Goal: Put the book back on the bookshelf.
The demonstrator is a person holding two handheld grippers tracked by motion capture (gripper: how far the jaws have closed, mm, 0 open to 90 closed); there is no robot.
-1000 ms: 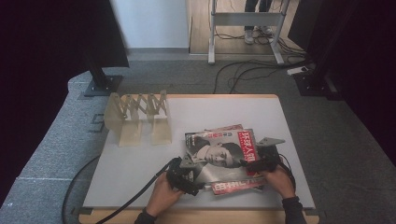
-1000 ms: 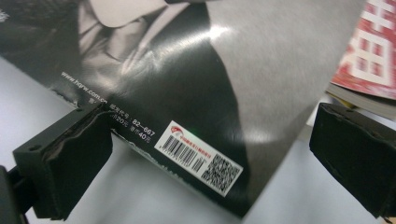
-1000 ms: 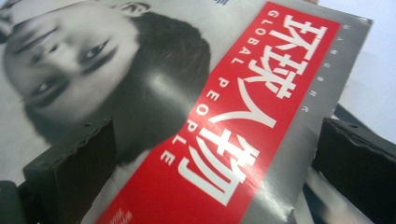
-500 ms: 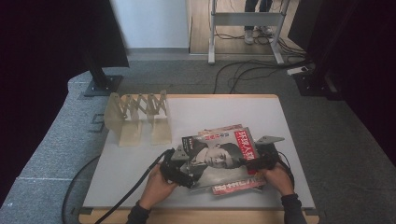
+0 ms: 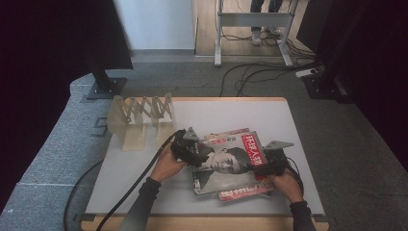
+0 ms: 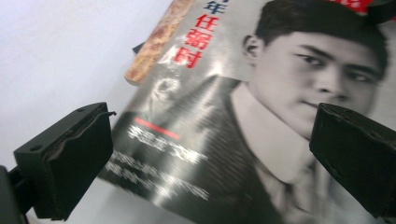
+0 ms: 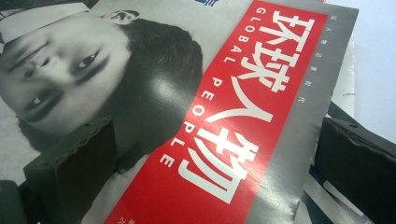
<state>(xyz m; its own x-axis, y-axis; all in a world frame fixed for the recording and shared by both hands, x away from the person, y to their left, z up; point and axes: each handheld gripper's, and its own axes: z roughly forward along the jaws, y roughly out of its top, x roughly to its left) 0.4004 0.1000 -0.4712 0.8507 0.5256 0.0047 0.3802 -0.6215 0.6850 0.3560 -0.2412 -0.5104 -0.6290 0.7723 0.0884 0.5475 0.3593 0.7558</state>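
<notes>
Magazine [image 5: 231, 161] with red "GLOBAL PEOPLE" banner [image 7: 233, 126], between both wide-open tongs.

The top magazine [image 5: 226, 163] has a glossy paper cover. Beside it, the table [image 5: 144, 168] looks matt and smooth, with a wooden edge. The rack [image 5: 139, 120] looks wooden.

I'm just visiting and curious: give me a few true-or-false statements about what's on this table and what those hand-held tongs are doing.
1. The top magazine shows a black-and-white portrait and a red title band. True.
2. It lies alone on the table. False: it tops a stack of magazines.
3. The left tongs are open, jaws astride the cover. True.
4. The wooden rack holds a magazine. False: its slots are empty.
5. The right tongs hover over bare table. False: they are at the magazine's red band.
</notes>
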